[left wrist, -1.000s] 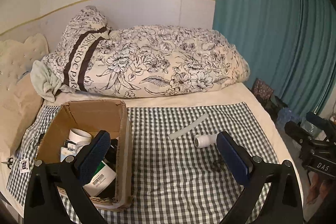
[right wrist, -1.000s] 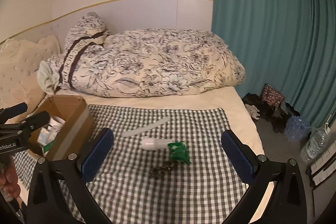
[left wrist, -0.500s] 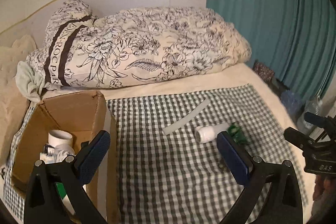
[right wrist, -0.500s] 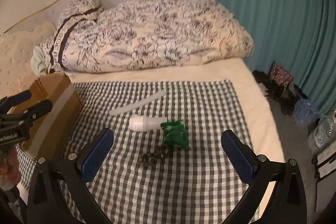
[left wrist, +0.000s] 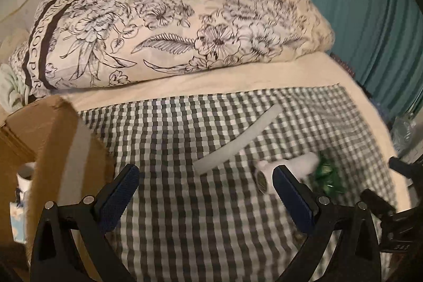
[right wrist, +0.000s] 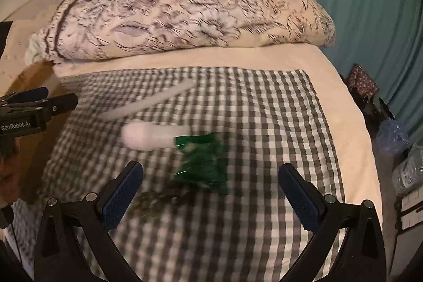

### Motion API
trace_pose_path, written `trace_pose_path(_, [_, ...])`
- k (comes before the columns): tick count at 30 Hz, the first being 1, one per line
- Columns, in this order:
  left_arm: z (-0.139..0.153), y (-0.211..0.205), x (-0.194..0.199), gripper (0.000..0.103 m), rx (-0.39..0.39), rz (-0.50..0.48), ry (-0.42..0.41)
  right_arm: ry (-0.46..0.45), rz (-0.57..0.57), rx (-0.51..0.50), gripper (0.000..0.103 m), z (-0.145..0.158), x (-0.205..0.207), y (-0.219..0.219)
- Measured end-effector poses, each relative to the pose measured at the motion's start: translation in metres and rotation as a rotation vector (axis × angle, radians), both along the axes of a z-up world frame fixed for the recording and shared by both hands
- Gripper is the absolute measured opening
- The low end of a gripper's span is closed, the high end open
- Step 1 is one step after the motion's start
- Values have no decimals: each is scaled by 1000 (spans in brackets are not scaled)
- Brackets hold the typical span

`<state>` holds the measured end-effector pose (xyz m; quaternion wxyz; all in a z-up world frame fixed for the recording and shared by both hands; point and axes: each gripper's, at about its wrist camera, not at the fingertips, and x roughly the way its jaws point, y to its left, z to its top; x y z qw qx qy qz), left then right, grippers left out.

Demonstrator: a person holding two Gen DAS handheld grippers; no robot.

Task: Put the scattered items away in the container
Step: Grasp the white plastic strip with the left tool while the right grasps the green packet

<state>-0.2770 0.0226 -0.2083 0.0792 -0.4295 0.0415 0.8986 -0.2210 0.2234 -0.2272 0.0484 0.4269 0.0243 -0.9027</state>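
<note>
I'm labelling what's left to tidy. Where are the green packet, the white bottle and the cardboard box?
green packet [right wrist: 202, 163]: right wrist view, middle of its crinkled face.
white bottle [right wrist: 148, 136]: right wrist view, on its body.
cardboard box [left wrist: 53, 139]: left wrist view, outer side wall.

Right hand-held gripper [right wrist: 211, 192] spread wide above checked cloth [right wrist: 264, 123], green packet [right wrist: 203, 163] between its blue pads (blurred), white bottle [right wrist: 150, 136] beyond, floral duvet [right wrist: 185, 9] far

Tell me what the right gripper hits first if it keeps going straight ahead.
Most likely the green packet, centred between the open right gripper fingers on the checked cloth. The dark beads lie nearer but left of centre; blur makes depth uncertain.
</note>
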Motion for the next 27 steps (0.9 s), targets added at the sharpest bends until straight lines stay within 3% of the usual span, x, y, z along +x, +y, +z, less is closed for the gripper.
trace_pose_path(6, [-31,14,-34,103,-17,-3,-39,-40,32,-27,99,-24,-20,3])
trace_pose_path(9, [-42,25,-50,101,-34,-23,-71,-63,51,-16,84,-35,-29,-3])
trace_pose_path(16, [-72,52,-74,90,-105,-89,-119,-131,50,4,70,-62,-49,-7])
trace_pose_path(18, [-86,55,-81,90,-94,-93,-160,-151,50,-2,70,-69,-53,-7])
trace_pose_path(22, [-103,50,-93,91,6,-71,-211,-150,51,26,70,-78,-58,-10])
trace_pose_path(27, [-108,55,-96,95,-25,-64,-199,-144,49,55,70,-82,-62,-16])
